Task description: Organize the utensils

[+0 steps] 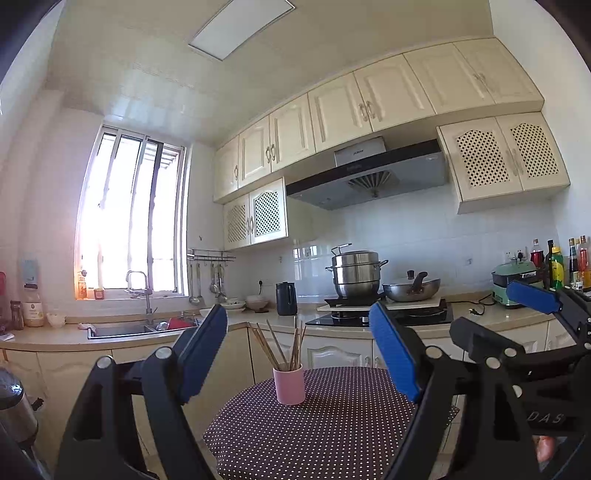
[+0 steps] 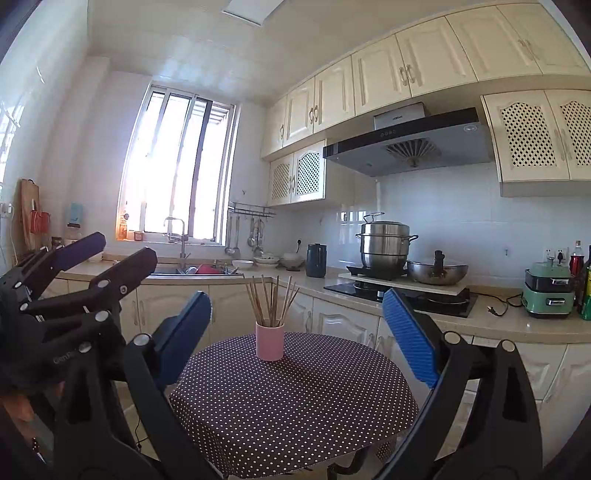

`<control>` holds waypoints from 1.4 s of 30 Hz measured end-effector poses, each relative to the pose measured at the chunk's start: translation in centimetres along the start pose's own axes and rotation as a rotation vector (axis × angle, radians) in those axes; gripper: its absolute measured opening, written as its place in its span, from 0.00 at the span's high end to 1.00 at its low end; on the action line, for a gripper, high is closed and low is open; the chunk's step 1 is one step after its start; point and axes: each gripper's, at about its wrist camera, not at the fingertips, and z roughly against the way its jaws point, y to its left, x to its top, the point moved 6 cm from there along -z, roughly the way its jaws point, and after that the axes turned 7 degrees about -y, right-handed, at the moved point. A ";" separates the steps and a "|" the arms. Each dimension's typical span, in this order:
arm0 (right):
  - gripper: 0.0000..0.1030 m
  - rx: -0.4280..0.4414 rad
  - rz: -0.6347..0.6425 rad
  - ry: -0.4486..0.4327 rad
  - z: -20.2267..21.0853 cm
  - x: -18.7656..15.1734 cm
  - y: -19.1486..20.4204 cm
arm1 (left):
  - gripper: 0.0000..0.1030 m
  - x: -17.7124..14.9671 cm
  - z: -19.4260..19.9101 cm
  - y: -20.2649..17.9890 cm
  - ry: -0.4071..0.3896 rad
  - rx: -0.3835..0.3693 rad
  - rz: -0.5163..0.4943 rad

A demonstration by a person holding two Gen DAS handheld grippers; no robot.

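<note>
Left gripper [image 1: 299,350] and right gripper [image 2: 297,336] — jaws apart, empty (both off the table [image 2: 295,406]); pink cup [image 2: 270,345] holds chopsticks [image 2: 271,304] upright.

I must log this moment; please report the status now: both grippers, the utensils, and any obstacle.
Left gripper open, empty. Right gripper open, empty. Chopsticks upright in pink cup on the polka-dot table, untouched. Nothing in the way.

Kitchen: white tiled walls [image 2: 443,206], cream cabinets [image 2: 376,77], bright barred window [image 2: 177,166], ceiling light panel [image 1: 240,27]. Round table, polka-dot cloth [image 2: 295,406].
</note>
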 end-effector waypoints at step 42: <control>0.10 -0.007 -0.004 0.021 -0.1 -0.6 -0.7 | 0.24 -1.0 -0.1 0.3 0.019 0.000 0.008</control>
